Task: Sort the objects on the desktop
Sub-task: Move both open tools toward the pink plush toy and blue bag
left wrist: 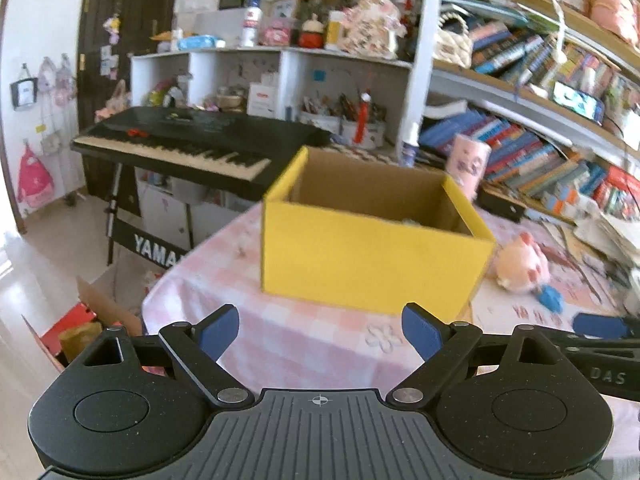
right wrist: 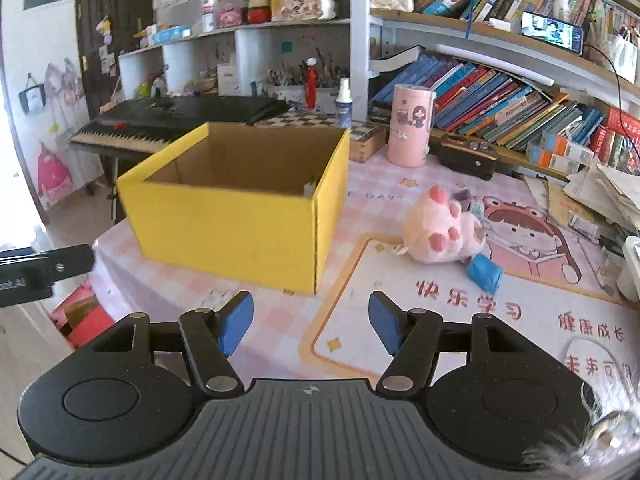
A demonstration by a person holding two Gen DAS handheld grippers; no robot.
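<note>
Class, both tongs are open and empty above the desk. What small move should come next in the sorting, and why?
Probably ease the right tongs forward and to the right toward the pink plush toy. It lies loose on the desk mat beside the yellow box, with a small blue object against it. The right tongs are open and nearer to it than the left tongs.
</note>
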